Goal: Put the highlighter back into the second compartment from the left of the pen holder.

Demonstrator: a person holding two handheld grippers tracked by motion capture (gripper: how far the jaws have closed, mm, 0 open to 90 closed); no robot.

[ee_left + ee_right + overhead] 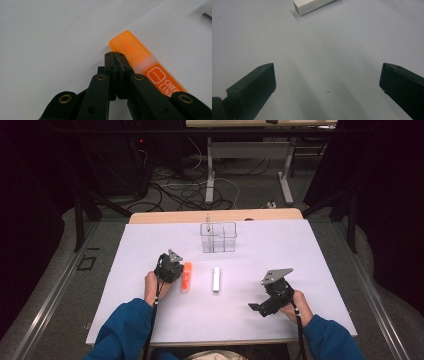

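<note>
The orange marker (140, 58) lies flat on the white bench (260, 320), a stubby highlighter with a translucent orange cap and white lettering on its barrel. From above the marker (186, 276) points away from the person, left of centre and parallel to a white bar (216, 279) lying near it on its right

Both forearms wear blue sleeves (125, 325) with loose folds down to the wrist. The left gripper (115, 53) is matt black, its linked arms pinned with brass-ringed rivets and small dark screw holes. The right gripper (327, 77) has thick, blocky black jaws with rounded corners. Each carries a grey three-cornered plate (276, 275) on top, and a thin black cable (299, 330) trails along the sleeve.
</note>
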